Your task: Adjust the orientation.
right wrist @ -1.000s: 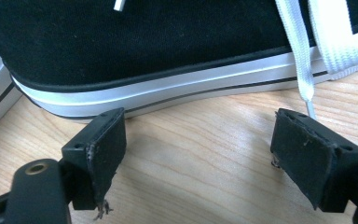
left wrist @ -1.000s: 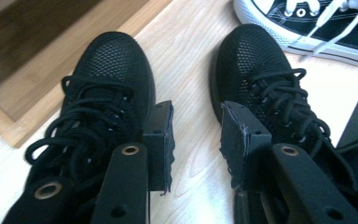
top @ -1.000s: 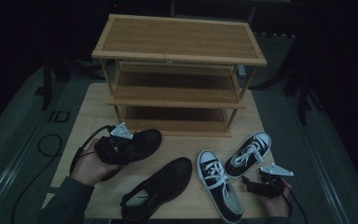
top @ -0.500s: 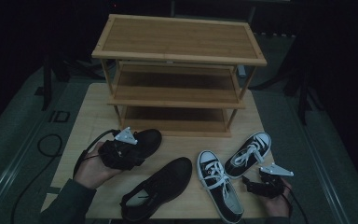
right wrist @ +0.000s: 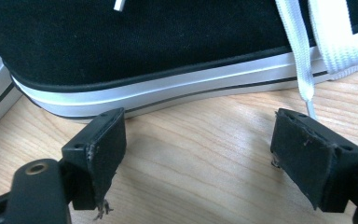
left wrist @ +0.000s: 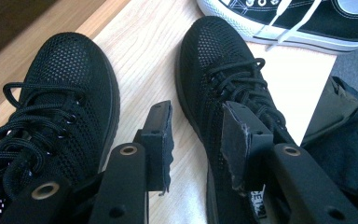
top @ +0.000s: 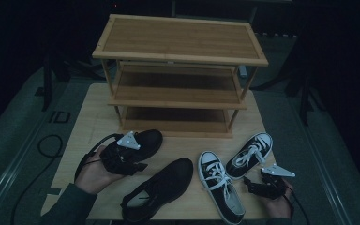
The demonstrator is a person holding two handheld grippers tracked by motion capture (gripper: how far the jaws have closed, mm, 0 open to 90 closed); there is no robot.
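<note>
Now, left gripper (top: pixel 138 165): we see its jaws partly open, nothing gripped; bare table between the pads.
Black pair: one shoe (top: pixel 143 143) lies by the rack's (top: pixel 180 61) foot, the other (top: pixel 161 187) nearer our edge; in the left gripper view they flank the jaws, one (left wrist: pixel 51 107) to one side, one (left wrist: pixel 233 93) to the other.
Right gripper (top: pixel 253 183): jaws wide, empty, beside the sneakers (top: pixel 248 152).
Risk: we judge a close from here pinches air, or one pad snags a lace and drags the shoe crooked.
Risk, right: a loose white lace (right wrist: pixel 303 60) hangs near one pad; it could catch.
Views: high view gives the rack and both pairs; gripper views give pad wear and gaps.
</note>
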